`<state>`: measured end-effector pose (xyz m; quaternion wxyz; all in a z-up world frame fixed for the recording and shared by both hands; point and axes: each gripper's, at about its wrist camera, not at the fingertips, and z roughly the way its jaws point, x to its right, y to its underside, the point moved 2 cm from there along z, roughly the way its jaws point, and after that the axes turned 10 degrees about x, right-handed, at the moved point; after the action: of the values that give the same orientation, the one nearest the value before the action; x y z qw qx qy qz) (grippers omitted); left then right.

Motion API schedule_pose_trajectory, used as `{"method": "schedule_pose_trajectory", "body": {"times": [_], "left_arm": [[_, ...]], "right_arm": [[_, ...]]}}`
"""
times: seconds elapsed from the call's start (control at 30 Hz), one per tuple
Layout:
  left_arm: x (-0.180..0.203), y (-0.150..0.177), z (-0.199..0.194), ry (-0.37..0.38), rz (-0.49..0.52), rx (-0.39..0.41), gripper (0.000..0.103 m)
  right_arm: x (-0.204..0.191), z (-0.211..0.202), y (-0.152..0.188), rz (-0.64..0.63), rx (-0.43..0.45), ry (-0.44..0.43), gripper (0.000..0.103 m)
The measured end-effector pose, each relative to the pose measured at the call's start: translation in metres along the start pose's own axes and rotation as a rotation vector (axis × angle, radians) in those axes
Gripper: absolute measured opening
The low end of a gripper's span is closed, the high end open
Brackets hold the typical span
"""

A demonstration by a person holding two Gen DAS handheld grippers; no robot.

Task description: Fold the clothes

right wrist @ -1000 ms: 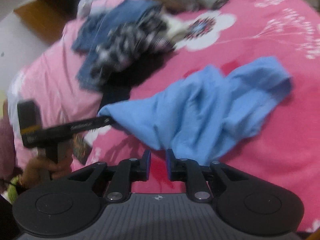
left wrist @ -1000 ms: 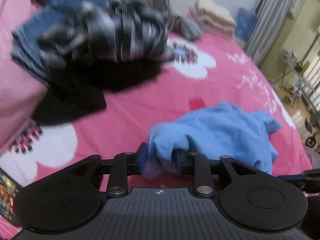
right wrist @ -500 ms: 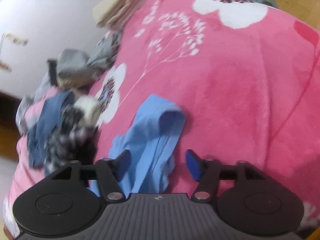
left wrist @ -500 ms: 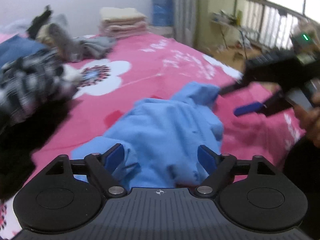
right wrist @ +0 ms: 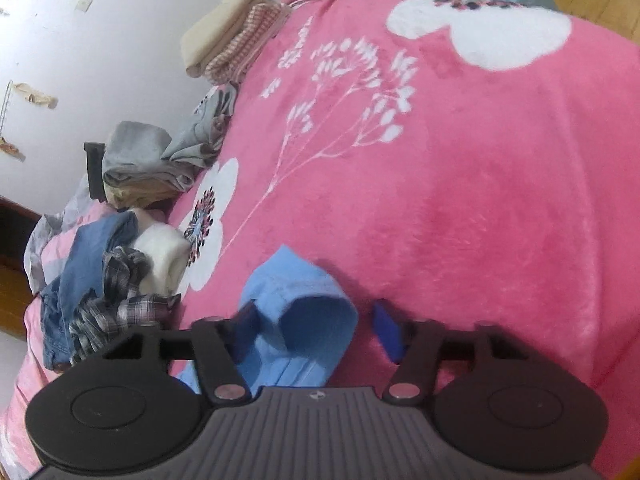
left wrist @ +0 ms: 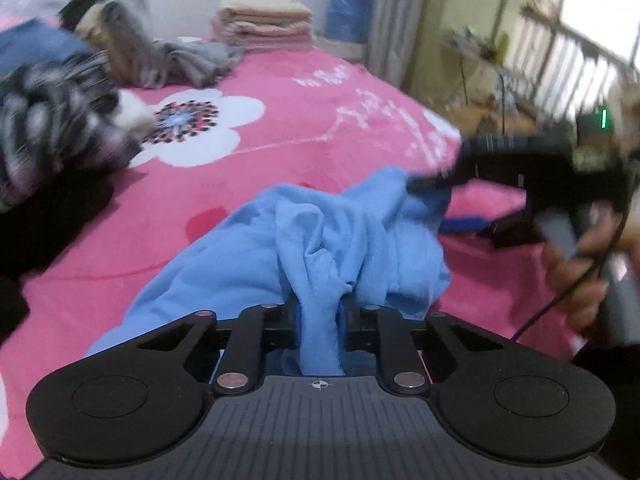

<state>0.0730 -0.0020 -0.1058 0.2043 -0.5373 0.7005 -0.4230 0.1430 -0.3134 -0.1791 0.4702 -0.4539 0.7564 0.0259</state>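
Note:
A crumpled light blue garment (left wrist: 344, 240) lies on the pink flowered blanket (left wrist: 320, 120). My left gripper (left wrist: 320, 316) is at the garment's near edge; its jaws are closing and pinch a bunched fold of the cloth. In the left wrist view my right gripper (left wrist: 440, 204) reaches the garment's far right end, held by a person's hand (left wrist: 580, 272). In the right wrist view the blue garment's open cuff (right wrist: 296, 308) sits between the right gripper's (right wrist: 316, 326) jaws, which are closing. The left pad is at the cloth and the right blue pad (right wrist: 388, 332) stands off it.
A heap of plaid shirt (left wrist: 48, 120), jeans (right wrist: 72, 272) and grey clothes (left wrist: 192, 60) fills the blanket's left side. A folded beige and pink stack (left wrist: 260, 20) sits at the far end. The bed's edge drops to a wooden floor (left wrist: 472, 112) on the right.
My left gripper's jaws went from wide apart to closed on a fold of the blue garment. My right gripper's jaws narrowed around the cuff, which now lies deeper between them.

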Motion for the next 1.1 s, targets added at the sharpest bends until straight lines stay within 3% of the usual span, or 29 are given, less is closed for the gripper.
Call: {"method": "schedule_pose_trajectory", "body": {"times": [0.07,0.17,0.3,0.47,0.67,0.9,0.93,1.0,1.1], "left_arm": [[-0.013,-0.005,-0.011,0.009,-0.084,0.021,0.01],[-0.032,-0.009,-0.026,-0.007,-0.194,0.044,0.009],[-0.057,-0.013,-0.039,-0.046,-0.312,0.06,0.008],[-0.075,-0.012,-0.066,-0.103,-0.354,0.085,0.008],[-0.08,0.006,-0.094,-0.137,-0.349,0.022,0.008],[-0.074,0.041,-0.096,-0.06,-0.301,-0.233,0.01],[-0.071,0.042,-0.098,-0.051,-0.28,-0.245,0.012],[-0.068,0.042,-0.104,-0.041,-0.24,-0.254,0.027],[-0.068,0.033,-0.119,-0.054,-0.184,-0.205,0.041]], "right_arm": [[0.007,0.0,-0.001,0.045,-0.002,-0.003,0.032],[0.014,-0.001,-0.003,0.079,-0.001,0.002,0.018],[0.015,-0.005,-0.004,0.093,0.014,-0.008,0.014],[0.012,-0.015,-0.007,0.093,0.055,-0.034,0.009],[0.004,-0.032,-0.005,0.077,0.058,-0.053,0.007],[-0.013,-0.055,0.009,-0.076,-0.005,0.038,0.009],[-0.015,-0.058,0.011,-0.107,-0.016,0.066,0.01],[-0.019,-0.066,0.015,-0.158,-0.017,0.099,0.012],[-0.033,-0.086,0.017,-0.253,0.047,0.109,0.025]]}}
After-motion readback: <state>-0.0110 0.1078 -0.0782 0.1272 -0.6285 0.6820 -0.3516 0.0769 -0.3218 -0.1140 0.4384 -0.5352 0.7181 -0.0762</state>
